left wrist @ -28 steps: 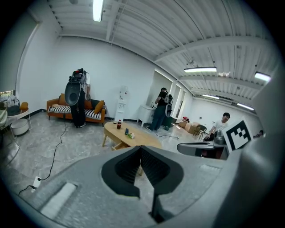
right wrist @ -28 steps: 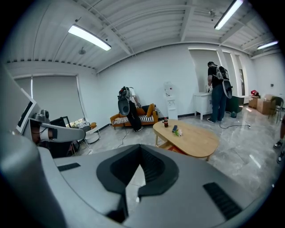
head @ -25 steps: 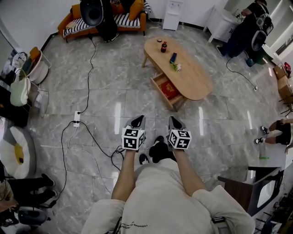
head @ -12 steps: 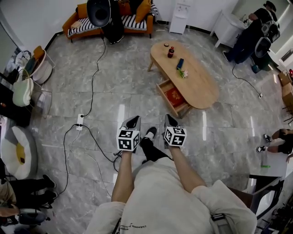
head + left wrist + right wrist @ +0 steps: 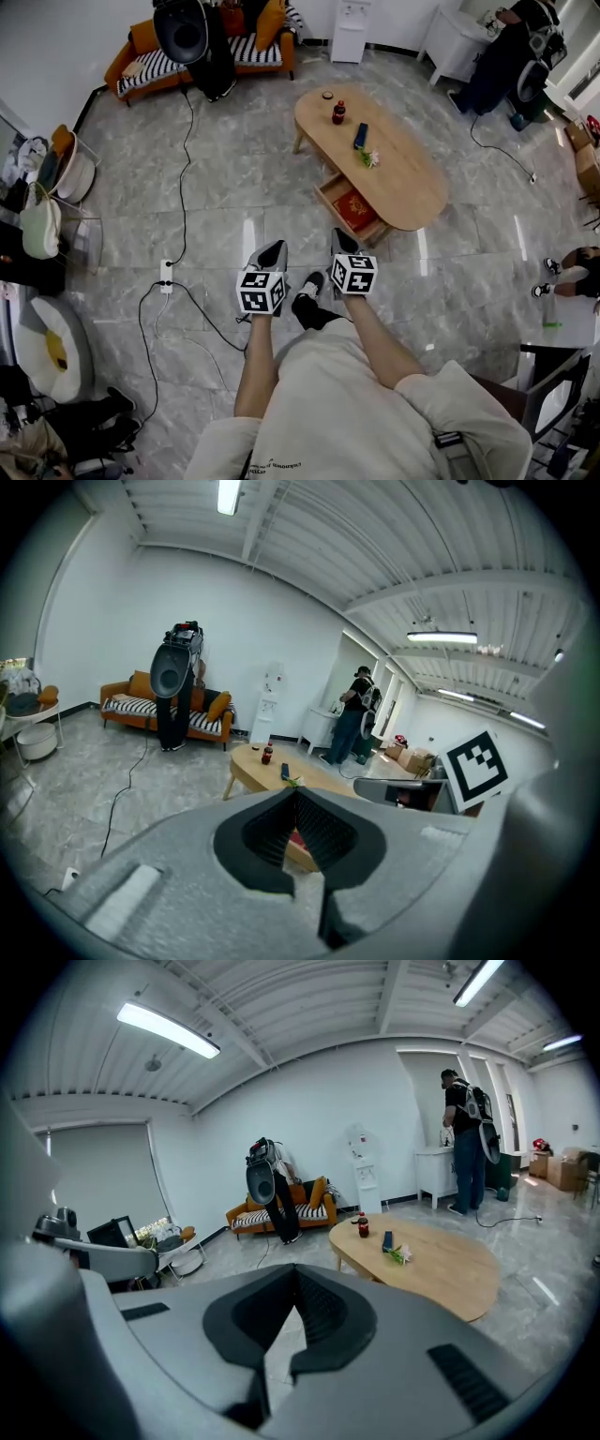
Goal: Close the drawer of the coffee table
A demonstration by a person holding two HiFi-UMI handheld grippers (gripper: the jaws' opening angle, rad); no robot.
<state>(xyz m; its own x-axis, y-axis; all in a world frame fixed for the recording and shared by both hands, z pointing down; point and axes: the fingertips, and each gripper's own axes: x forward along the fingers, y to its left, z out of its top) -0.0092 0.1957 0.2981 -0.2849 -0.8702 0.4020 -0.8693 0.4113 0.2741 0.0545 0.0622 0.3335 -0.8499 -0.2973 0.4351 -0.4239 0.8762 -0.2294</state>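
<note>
The oval wooden coffee table (image 5: 401, 178) stands on the grey tiled floor ahead of me. Its drawer (image 5: 330, 194) is pulled out on the near side, with a red item (image 5: 354, 208) inside. My left gripper (image 5: 273, 254) and right gripper (image 5: 341, 242) are held side by side over the floor, short of the drawer, both shut with nothing between the jaws. The table (image 5: 249, 770) shows beyond the left gripper (image 5: 295, 790). In the right gripper view the table top (image 5: 441, 1265) lies to the right of the shut right gripper (image 5: 295, 1267).
On the table are a dark bottle (image 5: 338, 112), a blue flat object (image 5: 360, 135) and a small flower (image 5: 367, 157). A cable and power strip (image 5: 167, 274) lie on the floor to the left. An orange sofa (image 5: 141, 52) is at the back. One person (image 5: 502, 56) stands back right; another's legs (image 5: 572, 272) show at the right.
The table and open drawer have come slightly nearer in the head view as I step forward. Both grippers stay shut, side by side.
</note>
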